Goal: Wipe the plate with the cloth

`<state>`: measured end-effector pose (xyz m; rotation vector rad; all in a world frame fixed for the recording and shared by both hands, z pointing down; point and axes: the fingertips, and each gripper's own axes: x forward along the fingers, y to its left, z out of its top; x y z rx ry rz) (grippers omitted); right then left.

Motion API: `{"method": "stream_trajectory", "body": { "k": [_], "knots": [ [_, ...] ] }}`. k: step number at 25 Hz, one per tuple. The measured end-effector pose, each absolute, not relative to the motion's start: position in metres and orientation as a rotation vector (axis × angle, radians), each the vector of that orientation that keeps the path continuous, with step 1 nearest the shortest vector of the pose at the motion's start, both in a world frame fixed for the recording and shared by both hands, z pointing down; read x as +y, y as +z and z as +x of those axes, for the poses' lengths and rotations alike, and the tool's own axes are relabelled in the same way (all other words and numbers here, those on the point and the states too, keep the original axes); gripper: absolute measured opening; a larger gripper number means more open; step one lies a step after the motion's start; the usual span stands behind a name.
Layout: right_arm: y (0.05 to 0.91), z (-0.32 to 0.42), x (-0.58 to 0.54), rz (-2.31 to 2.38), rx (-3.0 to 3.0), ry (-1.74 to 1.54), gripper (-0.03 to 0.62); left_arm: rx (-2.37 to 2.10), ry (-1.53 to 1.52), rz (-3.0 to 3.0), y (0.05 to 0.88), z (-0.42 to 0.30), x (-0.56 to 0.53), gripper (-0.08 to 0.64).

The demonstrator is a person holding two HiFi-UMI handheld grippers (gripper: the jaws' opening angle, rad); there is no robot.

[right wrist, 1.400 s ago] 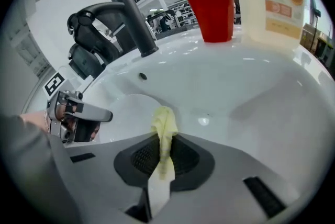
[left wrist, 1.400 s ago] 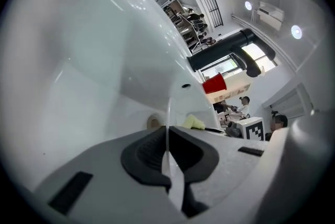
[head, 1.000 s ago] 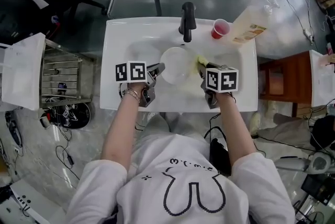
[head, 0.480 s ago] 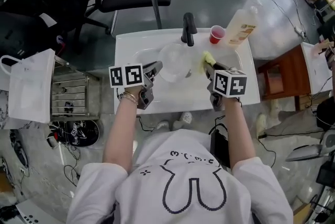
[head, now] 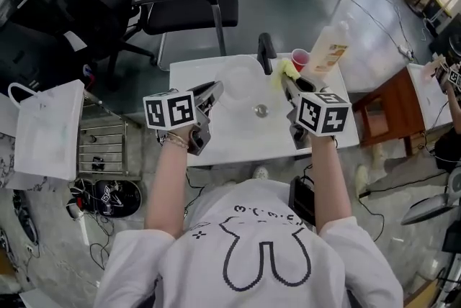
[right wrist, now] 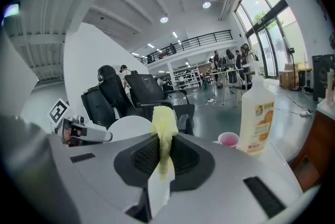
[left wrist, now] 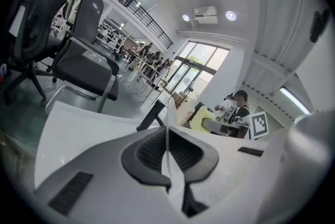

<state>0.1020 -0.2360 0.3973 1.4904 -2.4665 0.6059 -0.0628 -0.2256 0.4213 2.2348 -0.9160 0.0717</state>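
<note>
A pale, translucent plate (head: 241, 85) hangs above the white sink (head: 216, 128). My left gripper (head: 217, 89) is shut on its left rim. In the left gripper view the plate (left wrist: 169, 113) shows edge-on between the closed jaws. My right gripper (head: 287, 80) is shut on a yellow cloth (head: 288, 69), held just right of the plate and apart from it. In the right gripper view the cloth (right wrist: 164, 131) stands up between the pads, with the plate (right wrist: 131, 126) to its left.
A black faucet (head: 266, 52) stands at the sink's back edge, with a red cup (head: 300, 58) and a detergent bottle (head: 328, 49) to its right. The drain (head: 261, 110) shows in the basin. A black chair (head: 189, 3) stands beyond, a wire rack (head: 104, 145) at the left.
Both grippers have risen together from the basin, carrying the plate and the cloth up. The plate has tilted more upright, and the cloth remains beside its right edge.
</note>
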Motion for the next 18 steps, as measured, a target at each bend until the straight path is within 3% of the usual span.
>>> {"method": "stream_trajectory", "body": {
  "k": [9,18],
  "knots": [
    [0.336,0.078,-0.249,1.501,-2.568,0.401,0.051,-0.97,0.021,2.345,0.376,-0.075,-0.231,0.018],
    [0.33,0.049,-0.276,1.396,-2.575,0.328,0.051,-0.967,0.006,2.478,0.347,-0.067,-0.23,0.018]
  ]
}}
